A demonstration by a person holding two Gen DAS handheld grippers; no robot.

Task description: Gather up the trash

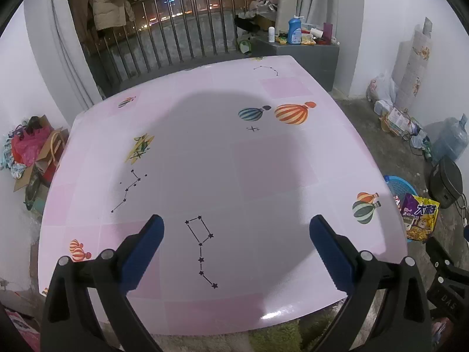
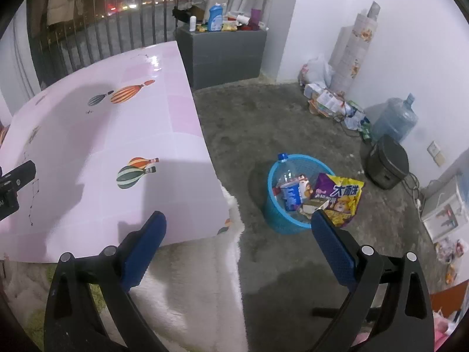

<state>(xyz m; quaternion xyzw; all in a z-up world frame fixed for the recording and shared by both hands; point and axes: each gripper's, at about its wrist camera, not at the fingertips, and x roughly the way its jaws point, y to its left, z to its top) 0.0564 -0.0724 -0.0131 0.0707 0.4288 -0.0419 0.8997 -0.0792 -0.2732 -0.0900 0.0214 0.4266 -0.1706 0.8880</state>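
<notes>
Both the left tool and right tool are hanging wide apart, empty; wrappers are filling the round blue plastic basket beside the pink patterned bench, suggesting collection is finishing.

A pink surface printed with hot-air balloons and star constellations is filling the left wrist view. Behind it, a metal railing is running along the balcony, and a beige puffy coat is hanging above it. A blue detergent bottle is standing on a grey cabinet. On the concrete floor, a large water jug is sitting beside a dark round appliance.
</notes>
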